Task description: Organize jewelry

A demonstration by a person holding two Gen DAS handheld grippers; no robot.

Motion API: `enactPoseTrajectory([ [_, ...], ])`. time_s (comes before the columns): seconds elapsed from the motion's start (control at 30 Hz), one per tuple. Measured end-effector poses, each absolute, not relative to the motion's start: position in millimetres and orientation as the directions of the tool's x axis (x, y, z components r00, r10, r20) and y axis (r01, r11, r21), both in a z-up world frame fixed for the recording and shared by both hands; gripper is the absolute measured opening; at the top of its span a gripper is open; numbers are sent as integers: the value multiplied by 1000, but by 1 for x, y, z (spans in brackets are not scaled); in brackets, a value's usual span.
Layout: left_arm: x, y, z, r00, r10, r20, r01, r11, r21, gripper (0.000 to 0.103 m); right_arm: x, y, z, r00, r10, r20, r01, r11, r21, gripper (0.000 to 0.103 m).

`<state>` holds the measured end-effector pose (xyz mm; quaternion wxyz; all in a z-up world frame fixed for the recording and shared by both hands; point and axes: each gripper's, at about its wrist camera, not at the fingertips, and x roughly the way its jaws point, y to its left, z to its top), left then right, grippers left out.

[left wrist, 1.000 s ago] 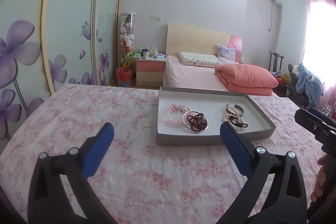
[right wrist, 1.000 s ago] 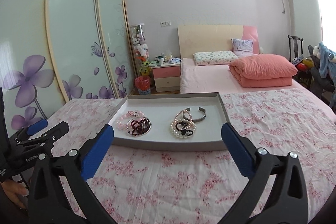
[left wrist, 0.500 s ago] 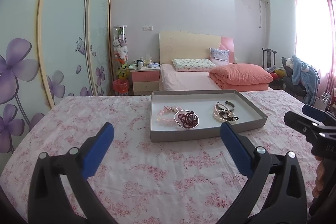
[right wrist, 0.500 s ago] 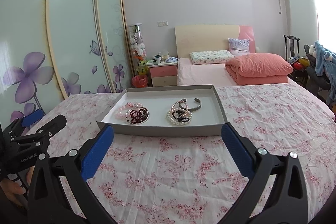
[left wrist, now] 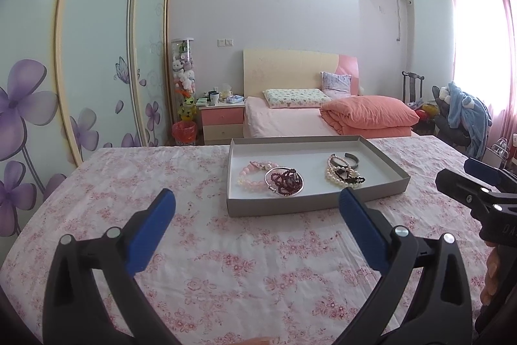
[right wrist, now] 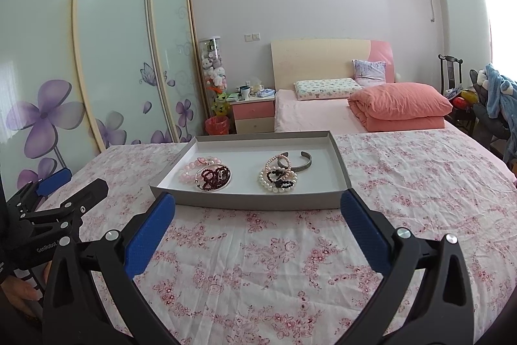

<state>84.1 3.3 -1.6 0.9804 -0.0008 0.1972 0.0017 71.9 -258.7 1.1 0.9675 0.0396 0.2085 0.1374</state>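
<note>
A shallow grey tray (left wrist: 310, 203) (right wrist: 252, 203) lies on the floral bedspread ahead of both grippers. Inside it are a pink bead bracelet (left wrist: 250, 175) (right wrist: 188, 173), a silver bangle with dark red beads (left wrist: 284, 180) (right wrist: 214, 177), a pearl strand tangled with dark beads (left wrist: 342, 176) (right wrist: 277, 178) and a grey metal cuff (left wrist: 350, 160) (right wrist: 299, 161). My left gripper (left wrist: 257, 204) hangs open short of the tray's near wall. My right gripper (right wrist: 258, 204) is open too, just in front of the tray. Neither holds anything.
The pink floral bedspread (left wrist: 226, 248) (right wrist: 290, 248) spreads all around the tray. Behind stand a second bed with an orange quilt (left wrist: 368, 115), a pink nightstand (left wrist: 221, 118), a red bin (left wrist: 184, 133) and sliding wardrobe doors (left wrist: 97, 54). A chair with blue clothing (left wrist: 465, 115) is at the right.
Both grippers have pulled back and tilted up a little; the tray now looks smaller and farther off. Nothing was picked up or let go.
</note>
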Motion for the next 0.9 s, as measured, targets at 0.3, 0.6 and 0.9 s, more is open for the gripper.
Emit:
enactPoseTrajectory([
  [0.3, 86, 3, -3, 921, 6, -390, -7, 1000, -1, 99, 72, -258, 1, 875, 284, -392, -250, 959, 136, 101],
  [0.6, 87, 3, -3, 921, 5, -390, -6, 1000, -1, 99, 73, -257, 1, 872, 287, -396, -252, 958, 139, 101],
  [0.9, 88, 2, -3, 920, 5, -391, -7, 1000, -3, 99, 73, -258, 0, 871, 290, -396, -254, 957, 141, 101],
])
